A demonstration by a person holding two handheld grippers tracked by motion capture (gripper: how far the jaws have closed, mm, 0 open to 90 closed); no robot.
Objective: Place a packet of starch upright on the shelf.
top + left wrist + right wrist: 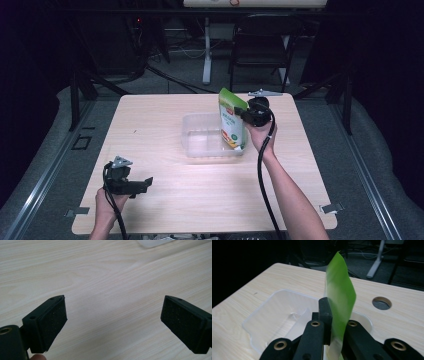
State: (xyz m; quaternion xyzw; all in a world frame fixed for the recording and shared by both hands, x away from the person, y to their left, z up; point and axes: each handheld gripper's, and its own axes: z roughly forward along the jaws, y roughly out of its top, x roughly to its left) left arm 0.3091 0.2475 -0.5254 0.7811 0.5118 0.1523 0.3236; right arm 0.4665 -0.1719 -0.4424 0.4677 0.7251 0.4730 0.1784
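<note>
Two hand-held grippers are working here. Going left to right: the left hand-held gripper (146, 183) is waiting low over the tabletop (165, 195) with its jaws spread wide and nothing between them. One clear tub (200, 142) is sitting in the middle. The right hand-held gripper (239, 114) is squeezing one green pouch (231, 122) near its top, with the pouch's bottom reaching into the tub at its right side. I think the job is nearly finished; letting go is what is left.
</note>
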